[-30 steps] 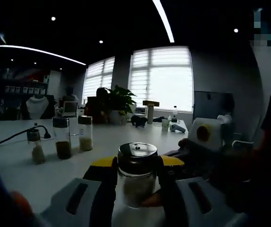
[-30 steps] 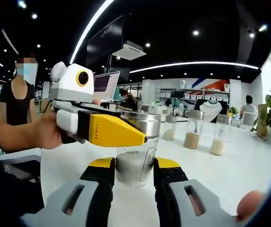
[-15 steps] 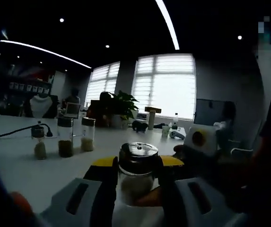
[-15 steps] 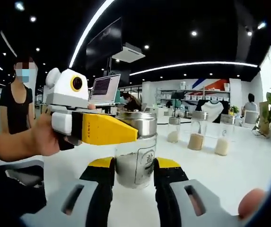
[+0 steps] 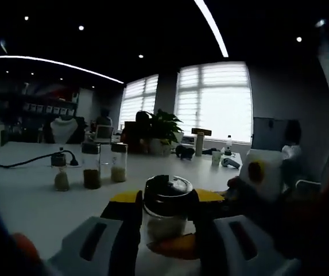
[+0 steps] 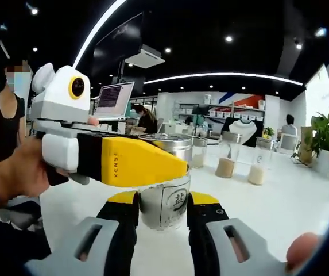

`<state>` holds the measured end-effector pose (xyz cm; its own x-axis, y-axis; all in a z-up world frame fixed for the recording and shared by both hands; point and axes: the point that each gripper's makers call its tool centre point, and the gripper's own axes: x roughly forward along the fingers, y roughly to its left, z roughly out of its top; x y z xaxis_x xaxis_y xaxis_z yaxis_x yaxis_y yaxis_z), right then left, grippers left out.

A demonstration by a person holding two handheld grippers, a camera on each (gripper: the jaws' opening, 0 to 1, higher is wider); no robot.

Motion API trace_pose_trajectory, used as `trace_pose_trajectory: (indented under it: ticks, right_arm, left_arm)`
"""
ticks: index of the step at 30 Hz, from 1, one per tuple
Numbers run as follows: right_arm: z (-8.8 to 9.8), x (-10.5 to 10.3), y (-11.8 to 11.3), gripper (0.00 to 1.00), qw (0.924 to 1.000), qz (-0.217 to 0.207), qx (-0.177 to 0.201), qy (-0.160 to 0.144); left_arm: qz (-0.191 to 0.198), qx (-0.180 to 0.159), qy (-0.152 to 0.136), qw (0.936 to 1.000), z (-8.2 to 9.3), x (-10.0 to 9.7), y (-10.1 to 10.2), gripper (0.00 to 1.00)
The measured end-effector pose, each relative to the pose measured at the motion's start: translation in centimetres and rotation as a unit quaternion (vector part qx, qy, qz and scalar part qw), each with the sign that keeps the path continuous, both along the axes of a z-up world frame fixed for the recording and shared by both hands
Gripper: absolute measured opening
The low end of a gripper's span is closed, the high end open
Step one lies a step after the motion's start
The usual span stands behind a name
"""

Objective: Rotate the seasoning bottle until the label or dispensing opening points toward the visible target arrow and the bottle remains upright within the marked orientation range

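A glass seasoning bottle (image 6: 164,195) with a metal lid stands upright on a white worktop (image 6: 290,201). The right gripper (image 6: 163,214) has its jaws closed against the bottle's lower sides. The left gripper (image 5: 165,214) reaches in from the left of the right gripper view, its yellow-tipped jaws clamped around the lid. Three more jars (image 5: 89,169) stand well apart behind.

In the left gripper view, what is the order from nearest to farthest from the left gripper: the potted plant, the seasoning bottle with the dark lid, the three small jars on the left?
1. Seasoning bottle, between the jaws of the left gripper.
2. Three small jars, mid-table on the left; too close together to rank among themselves.
3. Potted plant, at the far end by the window.
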<state>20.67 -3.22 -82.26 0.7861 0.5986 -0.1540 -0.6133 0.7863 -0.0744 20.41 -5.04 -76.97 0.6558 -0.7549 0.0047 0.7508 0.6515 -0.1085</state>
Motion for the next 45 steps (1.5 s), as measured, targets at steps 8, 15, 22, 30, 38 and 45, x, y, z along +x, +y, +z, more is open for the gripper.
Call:
trace_pose_trajectory:
  ticks: [8, 15, 22, 30, 38, 45]
  right_arm:
    - [0.2, 0.1, 0.4, 0.32, 0.9985, 0.024, -0.033, -0.037]
    - [0.0, -0.5, 0.6, 0.35, 0.9947, 0.103, -0.005, -0.007]
    - [0.6, 0.0, 0.2, 0.33, 0.9997, 0.019, 0.01, -0.008]
    - [0.0, 0.2, -0.2, 0.33, 0.9993, -0.037, -0.006, -0.008]
    - [0.3, -0.7, 1.3, 0.33, 0.9949, 0.1, 0.012, -0.001]
    - [-0.2, -1.3, 1.0, 0.32, 0.993, 0.117, -0.004, 0.011]
  left_arm:
    - [-0.019, 0.012, -0.024, 0.9995, 0.1, -0.5, 0.5, 0.34]
    - [-0.125, 0.006, -0.022, 0.9919, 0.4, -1.8, 0.4, 0.34]
    - [-0.061, -0.018, -0.002, 0.998, 1.0, -0.7, 0.4, 0.34]
    - [-0.003, -0.04, 0.009, 0.9991, 0.6, -0.3, 0.4, 0.33]
    - [-0.072, -0.01, -0.005, 0.9973, 0.9, -0.4, 1.0, 0.32]
    - [-0.128, 0.023, -0.014, 0.9914, 0.6, -1.2, 0.3, 0.33]
